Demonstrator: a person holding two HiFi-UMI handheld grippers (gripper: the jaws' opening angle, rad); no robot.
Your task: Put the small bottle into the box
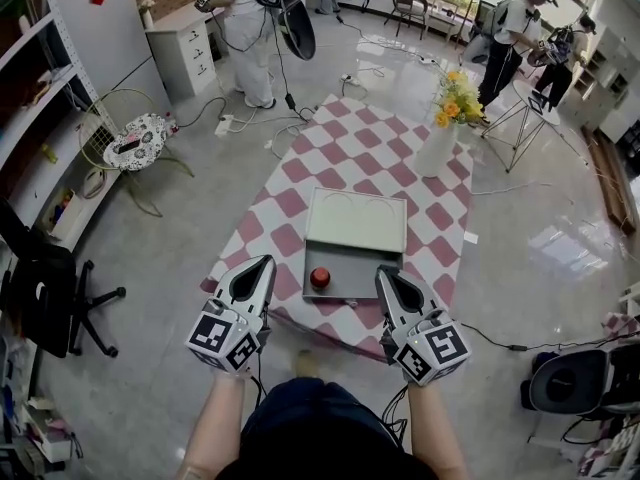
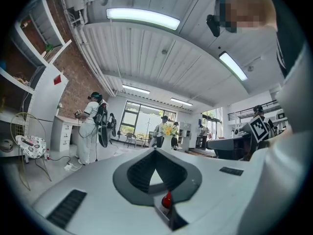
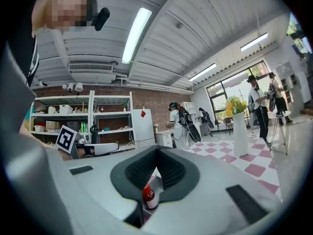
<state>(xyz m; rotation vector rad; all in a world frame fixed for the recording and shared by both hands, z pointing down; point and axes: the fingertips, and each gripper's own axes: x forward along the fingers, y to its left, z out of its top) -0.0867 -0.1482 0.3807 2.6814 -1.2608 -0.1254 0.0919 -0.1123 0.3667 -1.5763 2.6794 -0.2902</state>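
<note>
The small bottle point(image 1: 320, 277), with a red cap, stands inside the open grey box point(image 1: 362, 273) on the checkered table, near the box's left side. The box's pale lid point(image 1: 357, 218) lies open behind it. My left gripper point(image 1: 263, 262) hovers at the table's front edge, just left of the box, shut and empty. At the box's front right corner hangs my right gripper point(image 1: 384, 272), also shut with nothing in it. The bottle point(image 2: 167, 199) peeks through the gap under the left gripper point(image 2: 155, 151). In the right gripper view the bottle point(image 3: 149, 196) shows below the right gripper point(image 3: 157, 150).
A white vase of yellow flowers point(image 1: 440, 143) stands at the table's far right corner. A black office chair point(image 1: 45, 298) and a patterned stool point(image 1: 140, 140) are on the left. People stand at the room's far side, with cables on the floor.
</note>
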